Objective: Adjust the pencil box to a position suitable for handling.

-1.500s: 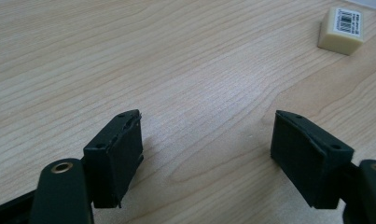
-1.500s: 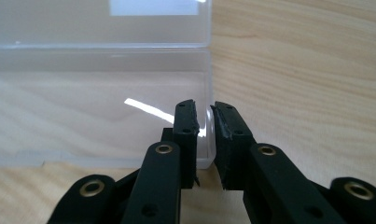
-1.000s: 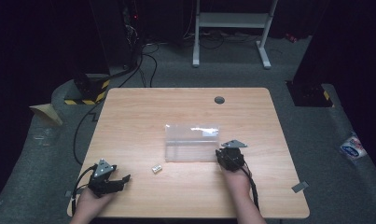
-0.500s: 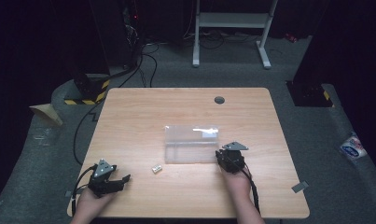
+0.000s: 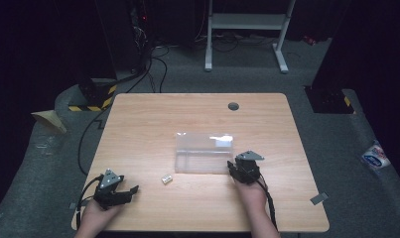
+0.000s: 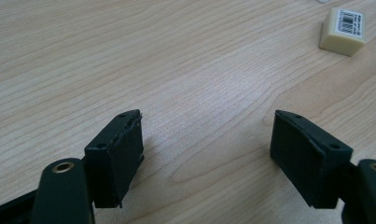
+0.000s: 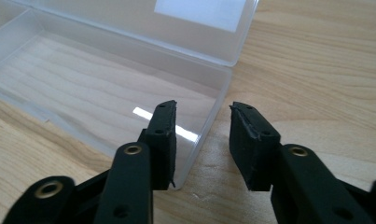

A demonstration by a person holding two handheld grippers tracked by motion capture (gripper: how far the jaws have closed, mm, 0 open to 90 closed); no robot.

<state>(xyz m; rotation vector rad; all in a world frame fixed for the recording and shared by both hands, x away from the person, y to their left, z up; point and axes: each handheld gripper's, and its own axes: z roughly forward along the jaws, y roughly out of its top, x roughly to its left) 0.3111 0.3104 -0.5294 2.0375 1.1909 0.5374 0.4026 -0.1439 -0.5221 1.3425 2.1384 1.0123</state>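
**On the table: nothing moved in the last second, box corner lined up for a grab**

At the near right corner of the clear plastic box (image 5: 204,153), the right gripper (image 5: 243,168) is parked just as it was a second ago, and no shift can be made out between the earlier high views and this one. The left gripper (image 5: 119,191) is equally unchanged, resting low on the table (image 5: 153,119) near the front left edge.

From the right gripper view, the box (image 7: 106,88) is seen lying open, lid folded back, nothing inside. The fingers (image 7: 163,140) are spread, and the corner wall of the box is bracketed between them: one finger looks to be set over the inside, the other outside on the wood. No pinch has been made yet.

From the left gripper view, the fingers (image 6: 118,156) are spread wide over bare wood, nothing held. The small eraser (image 6: 342,30), barcode sticker up, is left lying ahead of them, well apart; in the high view the eraser (image 5: 166,179) sits between the two grippers, just in front of the box.

So a pause is probably what's being seen. It can be guessed that the box gets steadied at the corner while the eraser is fetched and dropped in. Neither step has been started.
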